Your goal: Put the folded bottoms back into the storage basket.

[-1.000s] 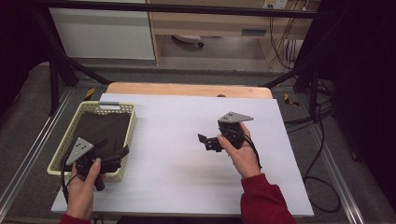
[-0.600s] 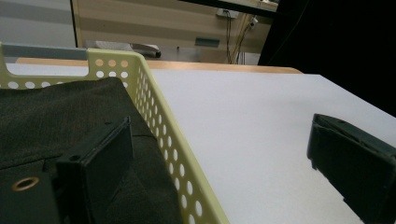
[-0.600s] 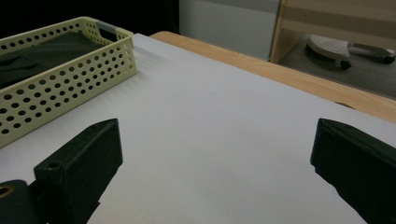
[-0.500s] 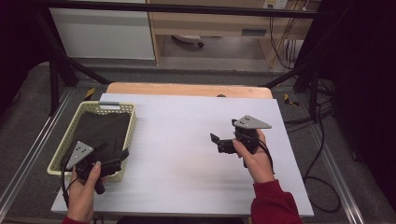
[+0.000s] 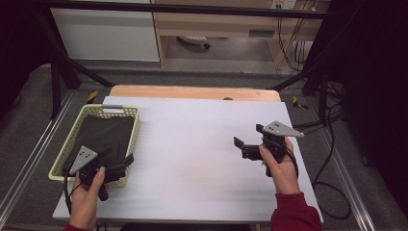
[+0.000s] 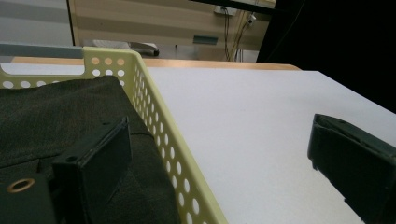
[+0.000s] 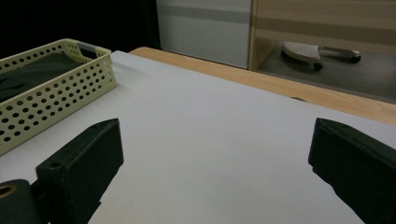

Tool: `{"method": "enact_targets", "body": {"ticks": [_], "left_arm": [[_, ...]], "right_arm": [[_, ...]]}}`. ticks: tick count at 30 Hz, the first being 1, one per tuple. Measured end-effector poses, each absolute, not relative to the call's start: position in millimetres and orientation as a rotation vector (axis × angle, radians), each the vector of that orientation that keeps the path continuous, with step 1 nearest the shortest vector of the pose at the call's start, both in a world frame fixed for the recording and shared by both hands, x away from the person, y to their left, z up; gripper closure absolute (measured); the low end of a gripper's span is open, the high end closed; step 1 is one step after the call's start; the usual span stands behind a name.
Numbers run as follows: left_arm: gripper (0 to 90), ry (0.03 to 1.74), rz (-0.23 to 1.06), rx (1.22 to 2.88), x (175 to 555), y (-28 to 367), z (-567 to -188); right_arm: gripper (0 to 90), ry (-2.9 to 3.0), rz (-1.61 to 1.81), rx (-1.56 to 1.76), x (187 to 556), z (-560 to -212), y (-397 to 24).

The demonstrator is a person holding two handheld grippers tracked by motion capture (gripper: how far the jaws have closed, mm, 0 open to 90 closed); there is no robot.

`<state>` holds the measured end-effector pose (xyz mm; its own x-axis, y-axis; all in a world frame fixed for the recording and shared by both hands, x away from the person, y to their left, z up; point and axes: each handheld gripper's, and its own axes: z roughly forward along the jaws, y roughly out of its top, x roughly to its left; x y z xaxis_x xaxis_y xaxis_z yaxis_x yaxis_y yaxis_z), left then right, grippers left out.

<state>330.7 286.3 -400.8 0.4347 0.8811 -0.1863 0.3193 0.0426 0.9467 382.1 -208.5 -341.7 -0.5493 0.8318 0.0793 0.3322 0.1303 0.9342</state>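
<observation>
A pale yellow perforated basket (image 5: 137,126) stands at the table's left with a dark folded cloth (image 5: 103,137) inside. My left gripper (image 5: 118,161) is open at the basket's near right corner. In the left gripper view its left jaw hovers over the cloth (image 6: 56,112), its right jaw over the white table, and the basket wall (image 6: 156,93) runs between them. My right gripper (image 5: 248,135) is open above the table's right side, empty, pointing left. In the right gripper view the basket (image 7: 70,79) lies far off at the left, beyond the wide-spread jaws.
A white sheet (image 5: 192,154) covers the table, with a bare wooden strip (image 5: 192,91) along the far edge. Black cables (image 5: 332,144) hang off the right side. A white cabinet (image 5: 106,29) and wooden shelving stand behind the table.
My right gripper has moved to the right across the table, still open. The left gripper has stayed near the basket's near corner.
</observation>
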Motion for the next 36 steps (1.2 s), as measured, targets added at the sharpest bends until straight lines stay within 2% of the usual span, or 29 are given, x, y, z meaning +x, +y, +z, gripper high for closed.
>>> {"method": "enact_targets", "body": {"ticks": [4, 20, 36], "left_arm": [[9.4, 1.088, 0.602, 1.526, 331, 287, -401], [6.5, 1.132, 0.604, 1.511, 332, 290, -402], [6.6, 1.135, 0.611, 1.542, 332, 289, -403]], "right_arm": [[2.9, 1.924, 1.414, 1.128, 377, -339, -219], [2.6, 1.894, 1.397, 1.136, 359, -343, -241], [3.0, 1.863, 1.354, 1.176, 341, -374, -260]]}}
